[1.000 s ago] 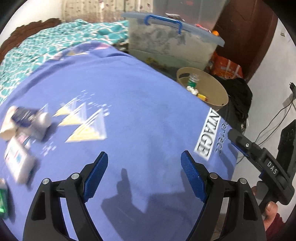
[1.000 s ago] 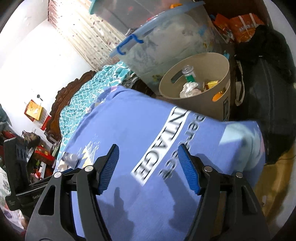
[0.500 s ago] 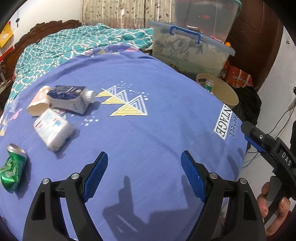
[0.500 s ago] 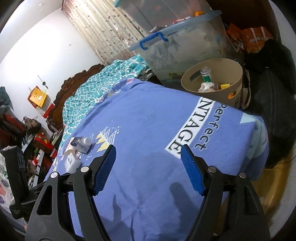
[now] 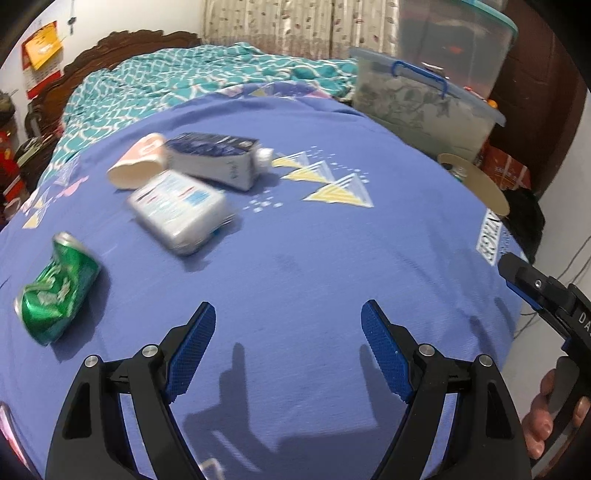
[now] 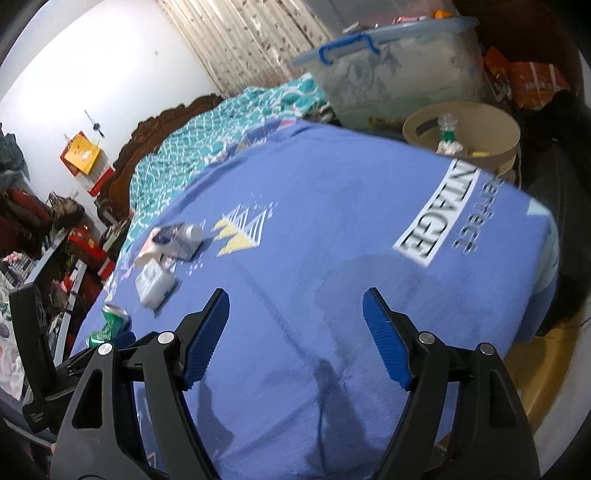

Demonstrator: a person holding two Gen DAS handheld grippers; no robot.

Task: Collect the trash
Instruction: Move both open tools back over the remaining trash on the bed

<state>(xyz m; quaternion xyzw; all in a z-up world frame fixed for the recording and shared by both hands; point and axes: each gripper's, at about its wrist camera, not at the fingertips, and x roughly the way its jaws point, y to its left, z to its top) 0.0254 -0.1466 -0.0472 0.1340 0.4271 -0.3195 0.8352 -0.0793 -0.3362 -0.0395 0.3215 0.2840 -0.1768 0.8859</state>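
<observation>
- Left wrist view: still lying on the purple printed bedsheet [image 5: 314, 266]: crushed green drink can [image 5: 55, 288], white tissue pack [image 5: 181, 210], dark blue carton [image 5: 214, 158], pink paper cup [image 5: 136, 162].
- Already holding some trash: round beige bin [image 6: 480, 122] beside the bed.
- Both empty, fingers apart: left gripper [image 5: 288, 347], right gripper [image 6: 295, 332], the latter just widened.

A bed [image 5: 314, 258] under a blue printed cover fills the room, with a teal patterned blanket [image 5: 177, 85] toward its carved dark wooden headboard [image 5: 122, 48]. Behind it stand a white wall [image 6: 110, 66] and a pale patterned curtain [image 5: 295, 26]. Clear plastic storage boxes [image 6: 402, 74] sit stacked beside the bed.
</observation>
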